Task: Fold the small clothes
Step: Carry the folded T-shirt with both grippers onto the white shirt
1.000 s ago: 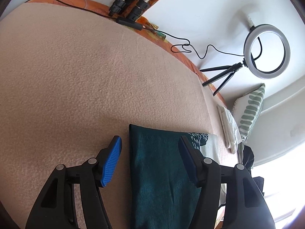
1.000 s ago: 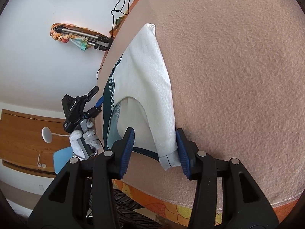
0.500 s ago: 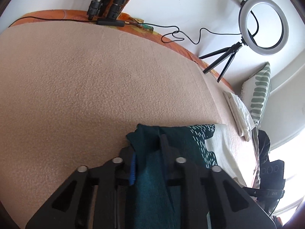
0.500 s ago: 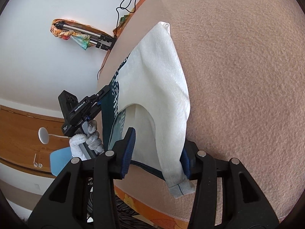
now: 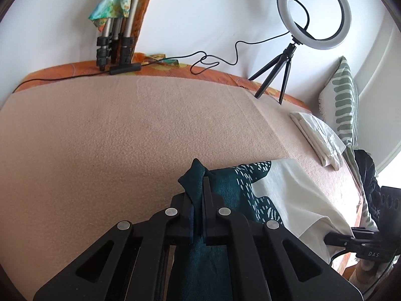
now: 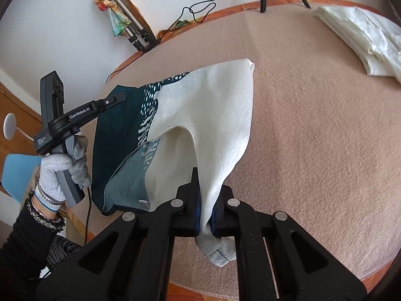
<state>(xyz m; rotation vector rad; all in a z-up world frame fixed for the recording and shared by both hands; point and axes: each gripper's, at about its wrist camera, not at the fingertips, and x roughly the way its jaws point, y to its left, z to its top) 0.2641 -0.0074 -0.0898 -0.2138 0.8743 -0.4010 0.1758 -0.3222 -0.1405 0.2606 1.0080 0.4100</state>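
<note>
While we hold the little top (image 6: 210, 115) up by two corners, most of it hangs low in the middle of both pictures, with its far edge lying on the blanket. We think we hold it this way so it spreads out flat and we can fold it over. It is dark green on one side and white on the other. Our left gripper (image 5: 198, 215) is pinched tight on the green corner, and we can see it at the left of the right wrist picture too, in a gloved hand (image 6: 60, 173). Our right gripper (image 6: 205, 215) is pinched tight on the white corner.

Under it all lies a big, soft, pink blanket (image 5: 100, 138) that fills most of both pictures. It gives us a wide flat place to fold. White walls stand behind it. A ring light (image 5: 314, 11) on a small stand is at the upper right of the left wrist picture. Folded white cloth (image 6: 363, 37) sits at the upper right of the right wrist picture, well apart from the top.
</note>
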